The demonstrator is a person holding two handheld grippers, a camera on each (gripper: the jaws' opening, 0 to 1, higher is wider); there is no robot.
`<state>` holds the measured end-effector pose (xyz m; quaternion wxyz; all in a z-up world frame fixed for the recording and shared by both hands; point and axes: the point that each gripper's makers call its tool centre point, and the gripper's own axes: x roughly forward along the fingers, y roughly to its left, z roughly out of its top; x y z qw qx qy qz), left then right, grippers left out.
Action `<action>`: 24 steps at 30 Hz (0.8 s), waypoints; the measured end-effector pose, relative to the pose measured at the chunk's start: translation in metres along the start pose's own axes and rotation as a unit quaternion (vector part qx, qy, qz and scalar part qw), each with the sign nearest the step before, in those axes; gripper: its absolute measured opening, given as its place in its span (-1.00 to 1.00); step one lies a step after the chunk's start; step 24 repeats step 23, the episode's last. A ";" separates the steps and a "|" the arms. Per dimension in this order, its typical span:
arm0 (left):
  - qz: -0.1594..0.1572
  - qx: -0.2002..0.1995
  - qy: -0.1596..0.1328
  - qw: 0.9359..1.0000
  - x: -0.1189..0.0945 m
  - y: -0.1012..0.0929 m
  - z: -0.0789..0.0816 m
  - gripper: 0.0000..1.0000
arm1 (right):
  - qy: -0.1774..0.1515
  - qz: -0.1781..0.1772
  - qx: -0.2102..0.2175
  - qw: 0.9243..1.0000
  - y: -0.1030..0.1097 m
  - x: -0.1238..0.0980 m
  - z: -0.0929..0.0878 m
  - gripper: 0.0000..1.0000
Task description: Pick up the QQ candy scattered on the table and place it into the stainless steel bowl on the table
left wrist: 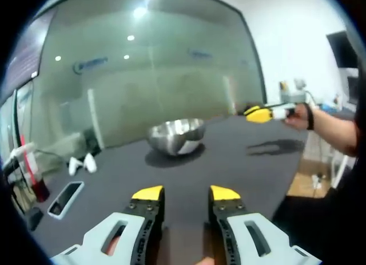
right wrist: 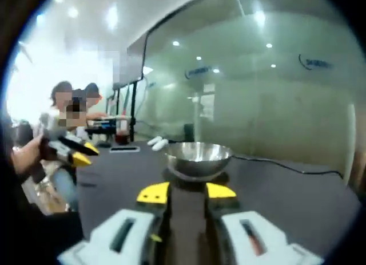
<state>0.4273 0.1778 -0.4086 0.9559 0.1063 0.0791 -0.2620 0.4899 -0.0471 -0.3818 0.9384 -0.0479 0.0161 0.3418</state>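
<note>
The stainless steel bowl [left wrist: 176, 134] stands upright on the dark table [left wrist: 240, 162], some way ahead of my left gripper [left wrist: 186, 193]. That gripper's yellow-tipped jaws are open with nothing between them. My right gripper [left wrist: 260, 113] comes in from the right of the left gripper view, held by a hand above the table's far edge. In the right gripper view the bowl [right wrist: 198, 156] sits just beyond my right gripper [right wrist: 187, 192], which is open with bare tabletop in the gap. The left gripper [right wrist: 71, 150] shows at the left of that view, held in a hand.
A phone [left wrist: 66, 197], two small white objects [left wrist: 83, 163] and a red bottle [left wrist: 37, 185] lie near the table's left side. A dark cable [right wrist: 286, 165] runs across the table right of the bowl. A glass wall stands behind, and people stand at the back left [right wrist: 71, 105].
</note>
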 end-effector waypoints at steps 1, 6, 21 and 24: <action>0.000 -0.001 -0.002 1.000 0.001 0.000 0.001 -0.36 | 0.000 0.001 -0.001 1.000 0.002 -0.001 0.000 -0.53; -0.002 0.002 -0.006 1.000 0.003 -0.003 0.005 -0.36 | 0.001 -0.007 0.012 1.000 -0.005 -0.005 -0.005 -0.53; 0.003 -0.004 -0.006 1.000 0.002 0.001 0.003 -0.36 | 0.019 0.001 0.018 1.000 0.001 -0.007 -0.023 -0.53; 0.001 -0.002 -0.002 1.000 0.002 0.001 0.001 -0.36 | 0.024 0.002 0.018 1.000 0.003 -0.006 -0.026 -0.53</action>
